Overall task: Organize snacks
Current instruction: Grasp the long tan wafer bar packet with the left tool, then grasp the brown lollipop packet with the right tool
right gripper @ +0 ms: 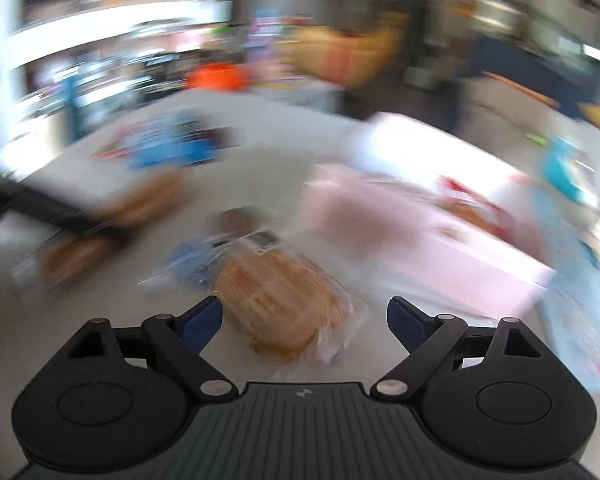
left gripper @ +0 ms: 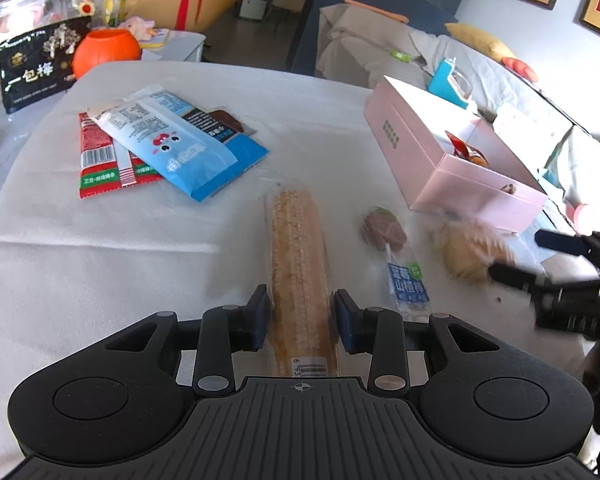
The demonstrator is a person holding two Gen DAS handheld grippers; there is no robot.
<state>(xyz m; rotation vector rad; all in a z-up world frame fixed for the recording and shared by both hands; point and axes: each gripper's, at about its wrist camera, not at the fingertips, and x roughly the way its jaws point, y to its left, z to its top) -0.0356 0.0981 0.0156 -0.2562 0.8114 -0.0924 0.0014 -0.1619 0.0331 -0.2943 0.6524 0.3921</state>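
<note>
My left gripper [left gripper: 300,316] is shut on the near end of a long clear pack of tan crispy bars [left gripper: 298,248], which lies lengthwise on the white tablecloth [left gripper: 100,264]. Both blue pads press on the pack's sides. In the blurred right wrist view my right gripper [right gripper: 304,320] stands wide open above a round golden cake in clear wrap [right gripper: 280,304], not touching it. The left wrist view shows that right gripper [left gripper: 532,256] at the right edge, next to the blurred cake [left gripper: 466,254]. A wrapped brown lollipop [left gripper: 384,232] lies between the bar pack and the cake.
An open pink box [left gripper: 460,168] with a few snacks inside stands at the right, near the table's edge. A blue-and-white pouch [left gripper: 180,140] lies on a red pack [left gripper: 100,156] at the back left. An orange pot [left gripper: 106,50] and a black bag [left gripper: 36,64] stand behind.
</note>
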